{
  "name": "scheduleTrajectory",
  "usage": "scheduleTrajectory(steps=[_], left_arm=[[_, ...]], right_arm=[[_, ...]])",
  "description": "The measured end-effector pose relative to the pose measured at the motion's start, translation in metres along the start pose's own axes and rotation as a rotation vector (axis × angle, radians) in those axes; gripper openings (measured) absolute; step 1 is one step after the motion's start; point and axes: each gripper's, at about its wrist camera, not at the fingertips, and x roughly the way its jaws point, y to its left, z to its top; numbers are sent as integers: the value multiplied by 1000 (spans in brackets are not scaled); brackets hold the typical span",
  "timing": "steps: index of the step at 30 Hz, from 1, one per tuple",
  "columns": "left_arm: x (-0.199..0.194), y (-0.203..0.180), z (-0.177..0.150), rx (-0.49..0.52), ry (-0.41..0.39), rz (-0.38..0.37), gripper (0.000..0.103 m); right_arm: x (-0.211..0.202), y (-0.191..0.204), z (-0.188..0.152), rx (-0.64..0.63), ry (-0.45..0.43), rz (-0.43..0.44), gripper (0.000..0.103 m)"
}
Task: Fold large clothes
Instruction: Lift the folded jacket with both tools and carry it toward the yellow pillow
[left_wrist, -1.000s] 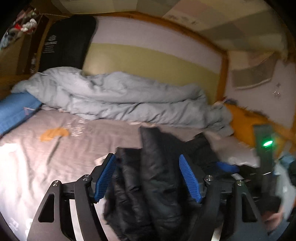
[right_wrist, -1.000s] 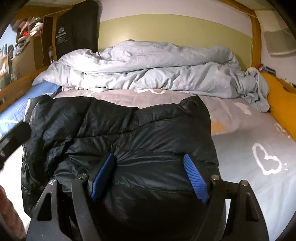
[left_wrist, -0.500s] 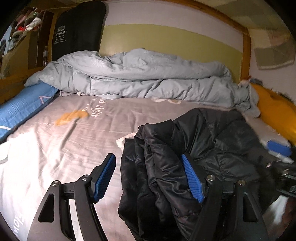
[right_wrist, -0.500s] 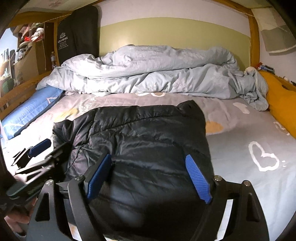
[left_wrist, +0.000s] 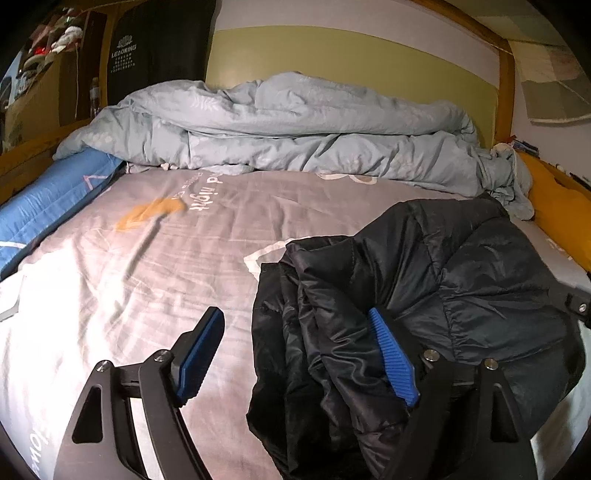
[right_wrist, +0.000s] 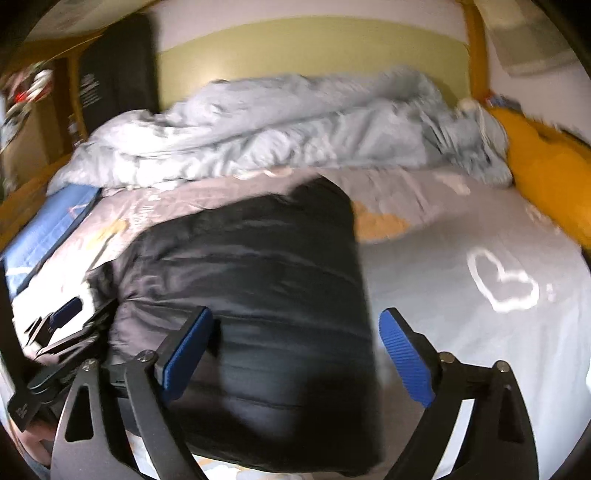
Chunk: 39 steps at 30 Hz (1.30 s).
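**Both grippers letting go of the folded jacket**

Since a second ago my left view has swung down and left: the black puffer jacket (left_wrist: 424, 295), then filling the space between the blue pads, now sits to the right of centre, and more of the grey bedsheet (left_wrist: 147, 277) shows. In my right view the jacket lay under both pads; now the right pad stands clear over bare sheet.

My left gripper (left_wrist: 299, 358) is opening. Its left pad hangs over the sheet, apart from the cloth; the jacket's bunched left edge lies between the jaws, with the right pad against a fold, so it is released, not clamped. My right gripper (right_wrist: 295, 354) is opening too, with the jacket's right edge between its jaws and no pinch on it; this view is blurred.

The jacket lies folded on the near part of the bed, flat-topped in the right view (right_wrist: 258, 277). Behind it, a crumpled pale-blue duvet (left_wrist: 295, 133) is heaped along the green headboard (left_wrist: 351, 62). A blue mat (left_wrist: 48, 206) lies at the left edge, an orange cushion (left_wrist: 557, 206) at the right.
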Motion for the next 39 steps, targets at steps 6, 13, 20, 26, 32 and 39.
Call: scheduleTrajectory(steps=[6, 13, 20, 26, 32, 39], left_arm=[[-34, 6, 8, -51, -101, -172, 82], [-24, 9, 13, -103, 23, -272, 83], [18, 31, 3, -224, 174, -246, 94], [23, 24, -4, -203, 180, -187, 94], [46, 36, -13, -331, 286, -342, 94], [53, 33, -16, -358, 313, -421, 86]], right_arm=[[23, -26, -3, 97, 144, 159, 92], [23, -10, -3, 57, 136, 186, 92], [11, -11, 4, 34, 78, 284, 92], [21, -41, 5, 166, 98, 305, 92], [56, -56, -4, 233, 197, 436, 97], [83, -56, -16, 255, 230, 463, 93]])
